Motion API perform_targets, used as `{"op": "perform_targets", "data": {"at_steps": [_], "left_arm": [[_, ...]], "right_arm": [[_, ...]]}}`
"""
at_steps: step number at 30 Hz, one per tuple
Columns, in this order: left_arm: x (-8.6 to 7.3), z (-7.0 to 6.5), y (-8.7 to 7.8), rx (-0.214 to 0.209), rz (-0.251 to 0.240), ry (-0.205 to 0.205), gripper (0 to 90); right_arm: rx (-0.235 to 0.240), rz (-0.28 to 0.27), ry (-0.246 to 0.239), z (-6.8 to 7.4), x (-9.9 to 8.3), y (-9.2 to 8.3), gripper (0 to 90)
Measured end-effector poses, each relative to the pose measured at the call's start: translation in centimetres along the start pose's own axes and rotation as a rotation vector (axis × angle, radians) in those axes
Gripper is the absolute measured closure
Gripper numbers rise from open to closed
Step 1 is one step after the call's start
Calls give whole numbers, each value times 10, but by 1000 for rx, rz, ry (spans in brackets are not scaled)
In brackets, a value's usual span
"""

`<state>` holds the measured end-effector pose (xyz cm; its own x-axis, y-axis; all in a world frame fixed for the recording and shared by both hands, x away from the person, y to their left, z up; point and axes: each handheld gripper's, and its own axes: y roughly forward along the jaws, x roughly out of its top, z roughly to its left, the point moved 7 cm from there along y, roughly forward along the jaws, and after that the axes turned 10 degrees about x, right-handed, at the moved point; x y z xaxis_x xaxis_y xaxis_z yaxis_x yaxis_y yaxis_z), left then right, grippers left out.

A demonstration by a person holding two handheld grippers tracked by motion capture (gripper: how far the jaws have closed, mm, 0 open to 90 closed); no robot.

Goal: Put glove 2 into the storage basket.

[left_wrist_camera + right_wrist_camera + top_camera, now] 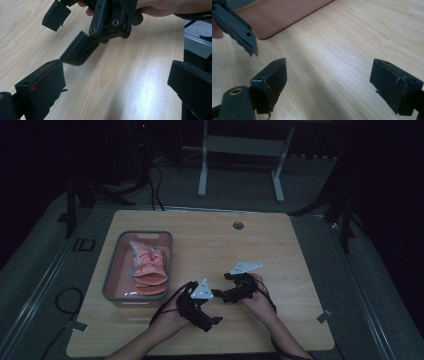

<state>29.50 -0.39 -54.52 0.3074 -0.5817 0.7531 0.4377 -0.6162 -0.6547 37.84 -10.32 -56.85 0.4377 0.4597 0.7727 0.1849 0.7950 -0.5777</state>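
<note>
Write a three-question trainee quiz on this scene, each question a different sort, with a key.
1. True or false: the pink cloth lies inside the bin.
2. The left gripper is: A open, B shut on cloth, C shut on nothing.
3. Fill in: the bin stands on the table's ___ side in the high view.

Key: 1 true; 2 A; 3 left. The right gripper is open too, with bare table between its jaws.

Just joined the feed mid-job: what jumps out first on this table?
The grey bin at the table's left side stands out, with pink folded cloth lying inside it. Near the front edge, the left hand-held gripper and the right hand-held gripper are close together over bare wood. Both are open and hold nothing.
</note>
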Motion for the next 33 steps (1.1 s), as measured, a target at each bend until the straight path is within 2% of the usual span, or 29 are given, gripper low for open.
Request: {"op": "perform_targets", "data": {"at_steps": [6, 10, 14, 21, 30, 33], "left_arm": [[-7, -7, 7, -10, -6, 35, 13], [-13, -10, 12, -28, -3, 41, 13], [-20, -13, 19, -54, 9, 36, 13], [-30, -17, 29, -78, 22, 27, 13], [-32, -16, 29, -81, 4, 15, 13], [-31, -15, 29, -80, -6, -3, 13]], "right_arm": [[-18, -7, -25, -2, -11, -1, 143], [-28, 5, -23, -4, -21, -2, 141], [-23, 25, -14, -5, -31, -3, 140], [-31, 40, -38, -2, -42, -6, 137], [-36, 36, -66, -2, -44, -6, 136], [-38, 33, -62, -3, -44, -7, 136]]}}
